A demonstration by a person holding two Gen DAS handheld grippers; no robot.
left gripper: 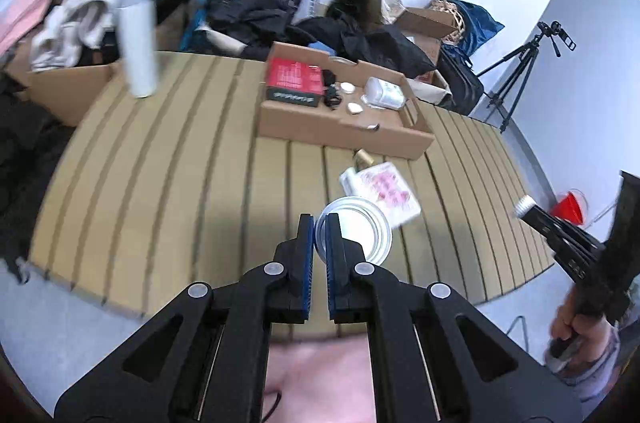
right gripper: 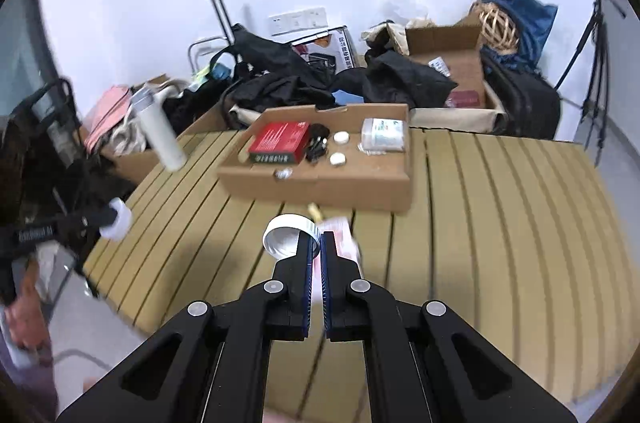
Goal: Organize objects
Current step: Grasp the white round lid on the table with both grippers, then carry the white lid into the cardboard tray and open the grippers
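bottle (left gripper: 138,51): white, upright, far left of tabletop (left gripper: 160,183)
left claw (left gripper: 319,229): clamped on rim of clear jar (left gripper: 360,231), near centre
right claw (right gripper: 316,247): clamped on rim of white lid (right gripper: 286,237), held above tabletop
box (left gripper: 344,119): cardboard, far centre, held red packet (left gripper: 296,77), small tub (left gripper: 384,91)
pink packet (left gripper: 390,191): flat between jar and box

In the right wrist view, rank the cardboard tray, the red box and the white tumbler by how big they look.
1. cardboard tray
2. white tumbler and red box: look alike, so unranked; the tumbler is blurred.
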